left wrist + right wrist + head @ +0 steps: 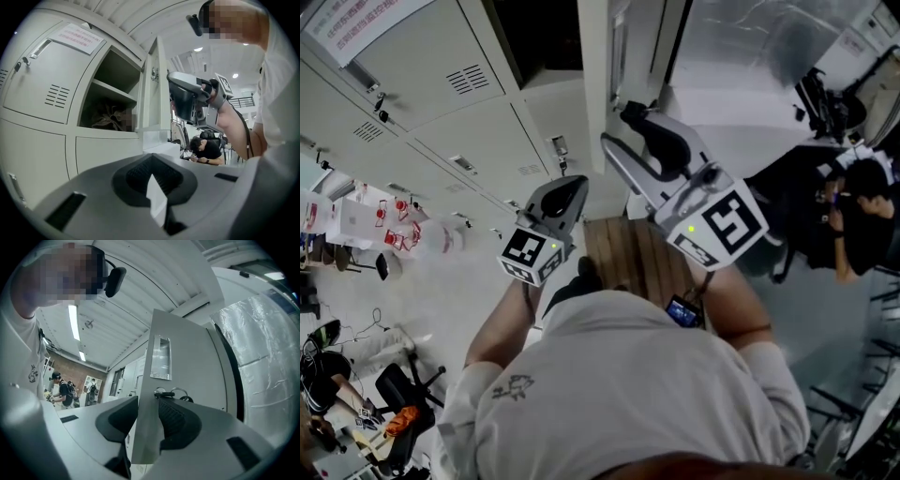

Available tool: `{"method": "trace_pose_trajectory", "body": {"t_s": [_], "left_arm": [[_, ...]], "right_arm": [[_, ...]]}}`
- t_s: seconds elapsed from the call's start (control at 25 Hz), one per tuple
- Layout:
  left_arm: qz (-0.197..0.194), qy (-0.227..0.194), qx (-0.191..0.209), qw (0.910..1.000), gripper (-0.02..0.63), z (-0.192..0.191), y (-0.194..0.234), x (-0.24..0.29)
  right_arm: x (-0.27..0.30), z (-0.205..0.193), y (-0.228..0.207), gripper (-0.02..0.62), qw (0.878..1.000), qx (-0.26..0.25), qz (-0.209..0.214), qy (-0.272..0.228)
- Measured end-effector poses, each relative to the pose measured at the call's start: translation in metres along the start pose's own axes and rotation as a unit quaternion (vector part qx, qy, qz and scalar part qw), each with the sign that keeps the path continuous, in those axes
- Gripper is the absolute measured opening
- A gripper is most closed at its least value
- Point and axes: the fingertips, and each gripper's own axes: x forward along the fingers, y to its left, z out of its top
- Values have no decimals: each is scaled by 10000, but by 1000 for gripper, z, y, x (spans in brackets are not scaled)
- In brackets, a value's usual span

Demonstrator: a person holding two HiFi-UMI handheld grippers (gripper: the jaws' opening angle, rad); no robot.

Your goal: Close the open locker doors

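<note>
The open locker door (594,84) stands out from the grey lockers, edge-on at the top middle of the head view. My right gripper (617,131) is at that edge. In the right gripper view the door (187,366) runs between the two jaws of the right gripper (147,423) and fills the gap; a bunch of keys (171,393) hangs in its lock. The left gripper view shows the open compartment (110,93) with a bundle of cloth inside, the door (157,84) and the right gripper (187,98) beside it. My left gripper (567,192) is lower left, apart from the lockers, its jaws (157,187) together.
Closed locker doors (441,75) fill the upper left. A wooden-slatted surface (628,253) lies below the grippers. A person in black (853,206) sits at the right. A plastic-wrapped panel (262,343) stands right of the door. Chairs and clutter (394,384) sit at the lower left.
</note>
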Motion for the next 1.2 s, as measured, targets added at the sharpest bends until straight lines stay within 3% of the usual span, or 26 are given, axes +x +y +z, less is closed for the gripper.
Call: {"method": "trace_pose_trajectory", "body": {"t_s": [0.48,0.72,1.2], "left_arm": [[354,-123,-49,9993,0,3,30,-18],[540,-179,-112,9983,0,3,46,-30],[796,-193,-164,9965,0,2,76,-51]], "right_arm": [[64,-12,4,120,9999,43,94,-9],[95,-22,-17,120,9997,0,-240,-8],[157,-34,-44,120,9989,14,-459,137]]}}
